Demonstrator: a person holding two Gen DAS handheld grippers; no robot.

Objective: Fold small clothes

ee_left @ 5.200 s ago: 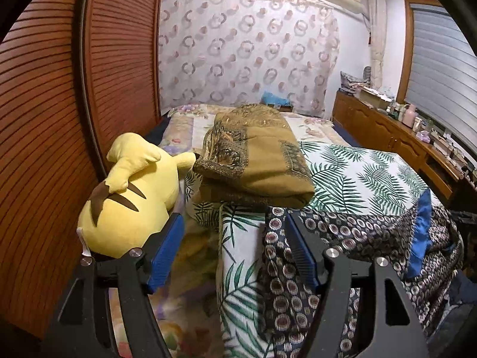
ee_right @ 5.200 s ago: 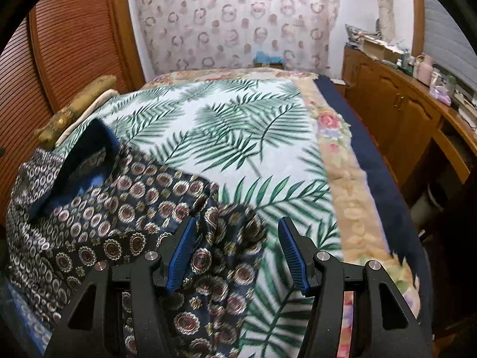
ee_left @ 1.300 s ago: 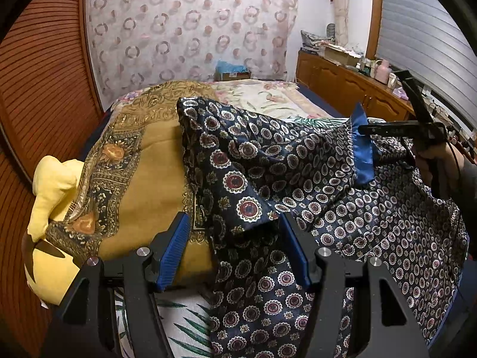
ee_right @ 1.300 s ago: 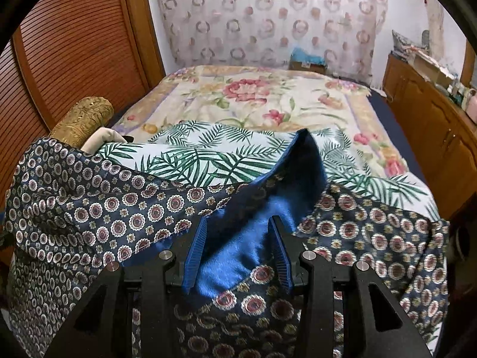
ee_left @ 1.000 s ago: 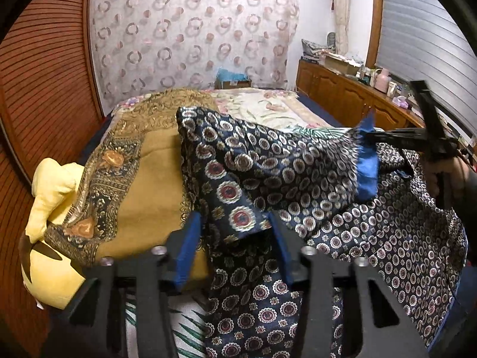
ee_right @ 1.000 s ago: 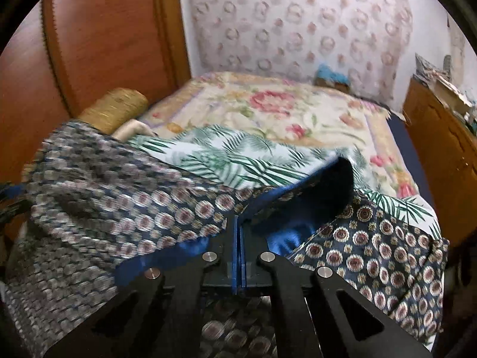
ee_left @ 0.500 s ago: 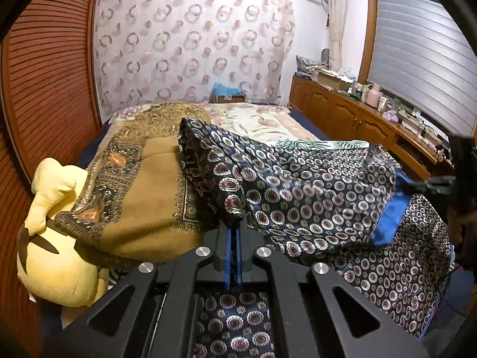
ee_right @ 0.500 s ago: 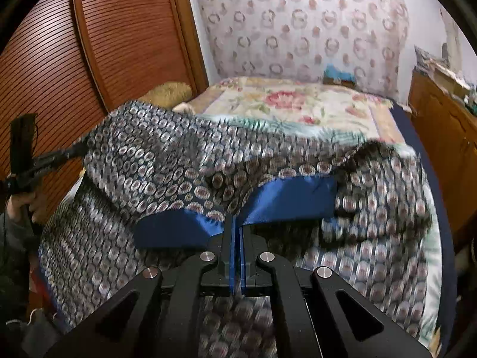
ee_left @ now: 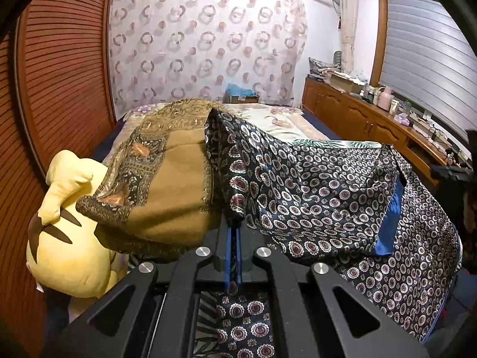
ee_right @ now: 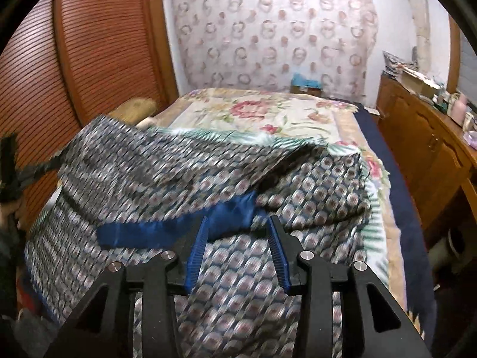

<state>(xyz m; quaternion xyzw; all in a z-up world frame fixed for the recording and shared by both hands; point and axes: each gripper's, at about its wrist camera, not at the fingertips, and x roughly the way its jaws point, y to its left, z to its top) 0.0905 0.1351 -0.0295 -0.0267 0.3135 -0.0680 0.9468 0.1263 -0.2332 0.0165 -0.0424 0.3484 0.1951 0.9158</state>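
Note:
A dark navy garment [ee_left: 322,191] printed with round medallions lies folded over on the bed, its plain blue band [ee_left: 390,214] showing at the right. My left gripper [ee_left: 234,226] is shut on a bunched corner of that garment, which rises in a peak above the pads. In the right wrist view the garment [ee_right: 184,173] is blurred. My right gripper [ee_right: 237,220] has its jaws opening, and the blue band [ee_right: 167,232] lies loose between and beyond its fingertips without being pressed. The left gripper [ee_right: 12,161] shows at the far left, held by a hand.
A yellow plush toy [ee_left: 68,238] and a folded ochre blanket [ee_left: 173,185] lie left of the garment. Slatted wooden doors [ee_left: 59,89] run along the left, and a wooden cabinet [ee_left: 372,125] stands on the right. The bed cover [ee_right: 268,116] stretches beyond.
The left gripper closed on the garment corner and stayed shut. The right gripper carried the blue band across the garment toward the near side, then parted its jaws and let it go.

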